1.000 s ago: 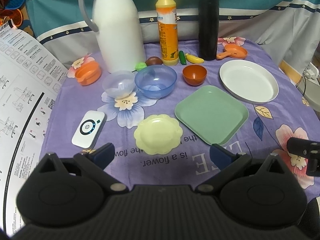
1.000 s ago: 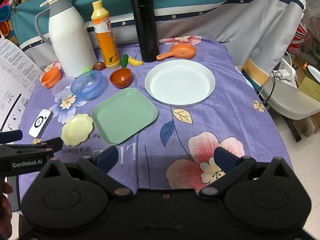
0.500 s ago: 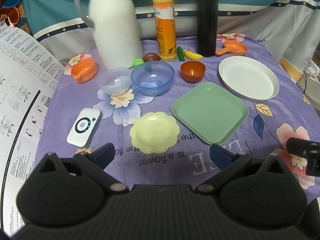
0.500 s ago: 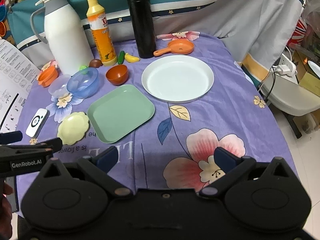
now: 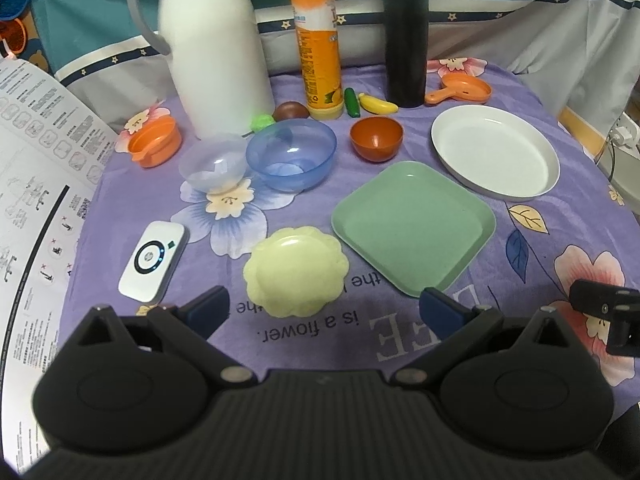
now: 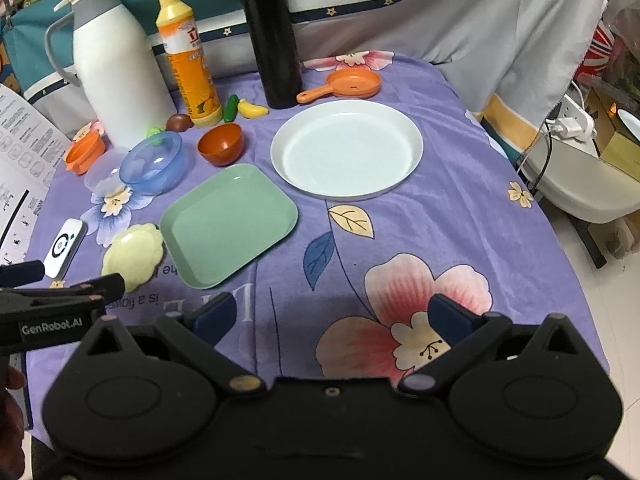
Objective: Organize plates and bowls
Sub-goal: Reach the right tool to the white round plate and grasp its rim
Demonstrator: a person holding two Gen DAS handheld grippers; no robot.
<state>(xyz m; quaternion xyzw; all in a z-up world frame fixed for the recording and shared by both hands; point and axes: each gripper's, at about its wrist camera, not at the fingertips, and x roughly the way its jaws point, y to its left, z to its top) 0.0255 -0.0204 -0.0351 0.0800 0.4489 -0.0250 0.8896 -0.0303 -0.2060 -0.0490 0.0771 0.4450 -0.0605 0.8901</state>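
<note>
White round plate (image 6: 346,155), green square plate (image 6: 229,223), yellow scalloped dish (image 5: 295,271), blue (image 5: 291,153), clear (image 5: 213,163), orange bowls (image 5: 376,137), upright, unstacked.

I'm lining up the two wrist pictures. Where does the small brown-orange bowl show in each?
Left wrist: the brown-orange bowl sits right of centre in the upper half, right of the blue bowl.
Right wrist: it sits upper left, again right of the blue bowl.
Shared landmark: the green square plate just in front of it.

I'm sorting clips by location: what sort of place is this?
Probably a home room: a table under a floral cloth with a white thermos jug, dish soap bottle and plastic plates such as the white plate.
</note>
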